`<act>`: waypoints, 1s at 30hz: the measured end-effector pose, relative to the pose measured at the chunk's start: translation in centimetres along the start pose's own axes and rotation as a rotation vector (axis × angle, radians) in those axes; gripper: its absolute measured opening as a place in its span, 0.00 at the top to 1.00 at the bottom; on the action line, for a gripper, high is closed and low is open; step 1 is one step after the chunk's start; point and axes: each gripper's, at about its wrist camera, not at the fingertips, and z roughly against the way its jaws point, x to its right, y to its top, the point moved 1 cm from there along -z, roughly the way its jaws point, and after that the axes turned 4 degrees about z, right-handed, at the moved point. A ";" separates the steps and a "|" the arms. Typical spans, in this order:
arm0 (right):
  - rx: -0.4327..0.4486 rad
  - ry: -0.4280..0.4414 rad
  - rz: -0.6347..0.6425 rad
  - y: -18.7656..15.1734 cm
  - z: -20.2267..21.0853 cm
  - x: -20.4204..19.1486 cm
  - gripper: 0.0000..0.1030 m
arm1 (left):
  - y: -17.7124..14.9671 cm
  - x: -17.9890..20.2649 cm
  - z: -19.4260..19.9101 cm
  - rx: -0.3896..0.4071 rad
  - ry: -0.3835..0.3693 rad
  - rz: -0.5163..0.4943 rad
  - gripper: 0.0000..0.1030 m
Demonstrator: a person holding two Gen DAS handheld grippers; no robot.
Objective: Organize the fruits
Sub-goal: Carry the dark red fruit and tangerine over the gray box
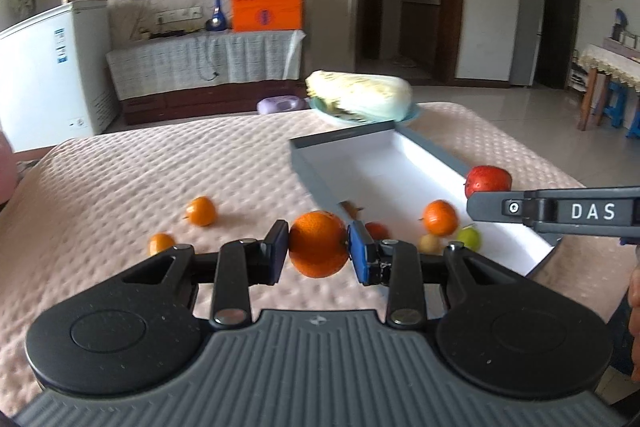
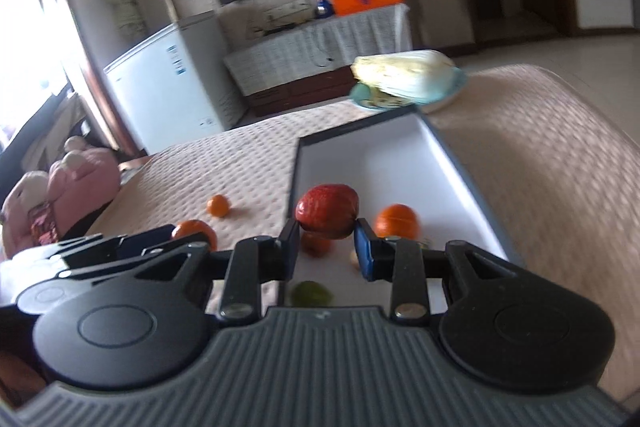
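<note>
We've got the left gripper (image 1: 318, 247) clamped on an orange (image 1: 319, 243), jaws nearly closed, pads pressing it from both sides, fruit lifted off the quilt. Right gripper (image 2: 326, 241) same deal: jaws narrow, pinching a red apple (image 2: 327, 211) across its middle; from the left wrist view that apple (image 1: 488, 179) sits at the right gripper's tip, above the box's right rim.

Both fruits hang over or beside the near end of the shallow box (image 1: 420, 163), grey walls, white floor. We read that as the drop spot, since fruit already lies in it: a tangerine (image 1: 440, 217), a green fruit (image 1: 469, 238), a yellowish one (image 1: 427, 242), another reddish one partly hidden behind the left pad.

Still loose on the pink quilted bedspread (image 1: 160, 167): two small tangerines (image 1: 201, 211), (image 1: 161, 243), left of the box. So we'd call the job roughly midway.

Napa cabbage (image 1: 360, 95) on a teal plate (image 1: 412, 115) past the far end of the box. Not fruit, likely stays.

Frames are motion-blurred, so exact heights over the box are unclear.
</note>
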 end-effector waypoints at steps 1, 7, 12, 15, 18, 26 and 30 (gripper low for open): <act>0.002 -0.003 -0.016 -0.1 0.2 0.4 0.68 | 0.1 0.5 -0.2 0.004 -0.010 -0.005 0.63; 0.007 -0.017 -0.025 -0.2 0.8 1.2 0.68 | 0.5 3.3 -1.9 0.006 -0.061 -0.034 0.63; 0.000 -0.025 -0.025 -0.1 0.7 1.6 0.68 | 0.8 5.0 -4.3 -0.011 -0.078 -0.047 0.62; 0.000 -0.032 -0.026 -0.1 0.9 1.7 0.68 | 0.9 5.4 -6.1 -0.036 -0.076 -0.032 0.62; -0.007 -0.037 -0.028 -0.1 0.8 1.9 0.68 | 0.9 5.5 -7.7 -0.065 -0.067 -0.005 0.62; -0.014 -0.064 -0.045 -0.2 0.6 2.5 0.68 | 1.1 6.1 -8.9 -0.067 -0.064 -0.021 0.61; -0.025 -0.091 -0.062 -0.4 0.3 2.9 0.68 | 1.3 6.3 -7.9 -0.022 -0.071 -0.045 0.41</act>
